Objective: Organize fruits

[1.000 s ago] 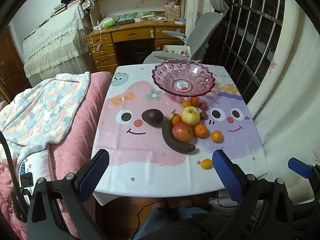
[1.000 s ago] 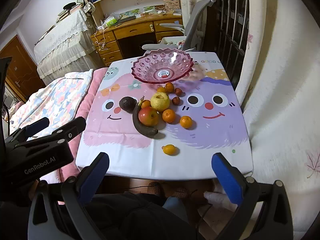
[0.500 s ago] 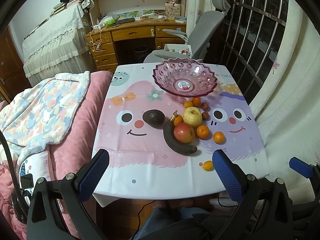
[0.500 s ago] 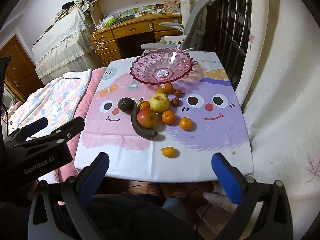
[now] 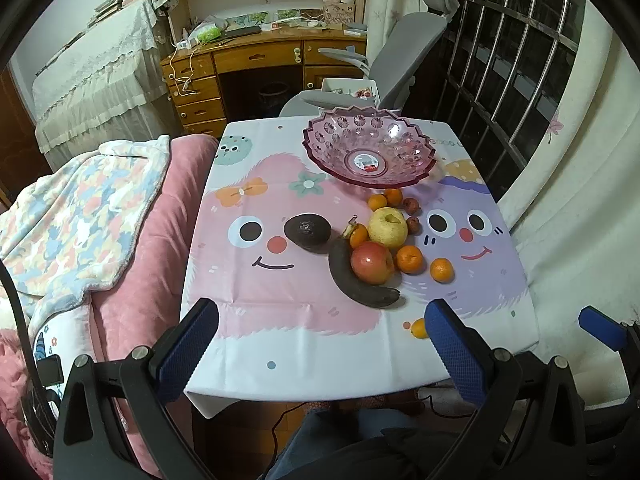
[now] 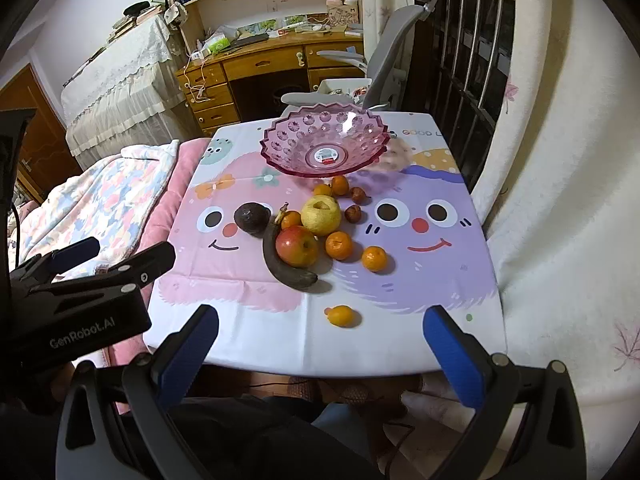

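An empty pink plastic bowl stands at the far end of the table. In front of it lies a cluster of fruit: a dark avocado, a blackened banana, a red apple, a yellow apple, several small oranges and small brown fruits. One small orange lies alone near the front edge. My left gripper and right gripper hover open before the table's near edge, holding nothing.
The table carries a cartoon-face cloth. A pink bed with a patterned blanket lies along its left side. A grey office chair and a wooden desk stand beyond. A barred window and curtain are on the right.
Both grippers have drifted slightly forward and down toward the table. Their jaws stay open, and the fruit has not moved.
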Action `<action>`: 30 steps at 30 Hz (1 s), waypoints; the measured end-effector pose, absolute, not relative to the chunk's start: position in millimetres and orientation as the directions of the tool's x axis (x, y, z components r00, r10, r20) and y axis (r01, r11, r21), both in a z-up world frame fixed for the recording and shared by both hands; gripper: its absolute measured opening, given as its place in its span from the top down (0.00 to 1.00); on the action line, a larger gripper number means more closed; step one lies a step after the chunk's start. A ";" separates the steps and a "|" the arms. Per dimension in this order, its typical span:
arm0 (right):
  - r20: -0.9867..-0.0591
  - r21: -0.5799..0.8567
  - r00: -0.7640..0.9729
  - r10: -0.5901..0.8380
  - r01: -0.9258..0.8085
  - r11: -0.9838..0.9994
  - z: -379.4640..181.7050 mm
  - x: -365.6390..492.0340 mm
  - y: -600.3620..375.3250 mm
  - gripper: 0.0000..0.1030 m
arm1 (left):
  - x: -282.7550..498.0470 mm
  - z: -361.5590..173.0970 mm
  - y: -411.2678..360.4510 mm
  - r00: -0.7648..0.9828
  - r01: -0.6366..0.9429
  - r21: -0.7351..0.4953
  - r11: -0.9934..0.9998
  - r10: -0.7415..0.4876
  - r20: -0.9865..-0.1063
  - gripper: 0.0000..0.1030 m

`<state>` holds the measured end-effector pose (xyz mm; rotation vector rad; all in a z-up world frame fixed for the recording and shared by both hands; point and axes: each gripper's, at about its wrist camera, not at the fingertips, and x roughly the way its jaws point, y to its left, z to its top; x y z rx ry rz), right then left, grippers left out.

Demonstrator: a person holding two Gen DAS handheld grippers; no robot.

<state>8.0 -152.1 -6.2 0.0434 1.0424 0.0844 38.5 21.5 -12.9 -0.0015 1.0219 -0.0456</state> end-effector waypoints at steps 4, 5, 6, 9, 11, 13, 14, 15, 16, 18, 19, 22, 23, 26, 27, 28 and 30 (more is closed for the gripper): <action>-0.856 0.065 0.511 0.072 -0.032 0.997 -7.7 4.0 -140.4 0.00 | 45.5 -17.6 30.3 0.503 0.050 -0.036 0.998 -0.056 -0.862 0.01; -0.854 0.062 0.516 0.065 -0.024 0.998 -8.6 4.4 -138.3 0.00 | 47.2 -19.2 31.8 0.500 0.057 -0.034 0.998 -0.058 -0.864 0.01; -0.852 0.060 0.520 0.061 -0.019 0.998 -9.3 4.2 -136.2 0.00 | 49.2 -20.9 33.4 0.497 0.065 -0.031 0.997 -0.059 -0.866 0.01; -0.845 0.054 0.532 0.051 -0.011 0.999 -13.7 3.1 -128.2 0.00 | 53.9 -25.2 39.7 0.489 0.085 -0.033 0.996 -0.071 -0.870 0.01; -0.841 0.049 0.540 0.044 -0.005 0.999 -18.2 3.4 -124.1 0.01 | 58.0 -28.4 42.7 0.478 0.100 -0.034 0.994 -0.078 -0.875 0.01; -0.834 0.032 0.551 0.023 0.007 0.999 -22.4 3.5 -120.3 0.01 | 62.3 -32.0 44.1 0.468 0.124 -0.039 0.992 -0.093 -0.879 0.01; -0.831 0.029 0.557 0.019 0.008 1.000 -23.3 3.0 -118.9 0.01 | 64.6 -34.1 44.2 0.459 0.134 -0.042 0.990 -0.100 -0.883 0.01; -0.825 0.021 0.566 0.014 0.006 1.000 -24.3 3.5 -117.5 0.01 | 67.9 -37.3 43.9 0.445 0.145 -0.048 0.988 -0.109 -0.889 0.01; -0.819 0.011 0.574 0.009 -0.001 1.000 -26.1 4.2 -115.7 0.01 | 70.7 -40.1 43.6 0.436 0.153 -0.056 0.987 -0.118 -0.892 0.01; -0.813 -0.016 0.582 -0.005 -0.014 1.000 -31.8 7.1 -112.9 0.01 | 76.9 -45.9 44.7 0.423 0.161 -0.069 0.985 -0.132 -0.896 0.01; -0.810 -0.029 0.586 -0.013 -0.018 0.999 -34.4 8.7 -111.9 0.01 | 79.2 -48.9 45.3 0.421 0.161 -0.076 0.984 -0.138 -0.896 0.01; -0.801 -0.078 0.596 -0.044 -0.031 0.996 -45.6 12.0 -109.6 0.01 | 90.8 -62.7 48.3 0.407 0.152 -0.099 0.983 -0.153 -0.901 0.01; -0.801 -0.091 0.596 -0.051 -0.037 0.995 -50.3 13.1 -109.3 0.01 | 95.0 -69.1 48.8 0.399 0.146 -0.106 0.984 -0.157 -0.904 0.01; -0.815 -0.123 0.575 -0.070 -0.054 0.991 -69.3 17.2 -108.9 0.02 | 108.2 -90.3 51.5 0.366 0.124 -0.139 0.983 -0.175 -0.914 0.01; -0.827 -0.122 0.558 -0.069 -0.058 0.991 -77.4 19.4 -110.0 0.05 | 113.2 -99.4 52.5 0.353 0.112 -0.157 0.981 -0.187 -0.917 0.01; -0.839 -0.116 0.541 -0.064 -0.061 0.991 -84.8 21.5 -111.1 0.06 | 117.5 -107.1 53.5 0.344 0.101 -0.170 0.980 -0.195 -0.919 0.01; -0.855 -0.110 0.516 -0.061 -0.064 0.992 -96.3 23.8 -113.6 0.08 | 125.0 -121.0 55.4 0.329 0.079 -0.197 0.977 -0.212 -0.920 0.01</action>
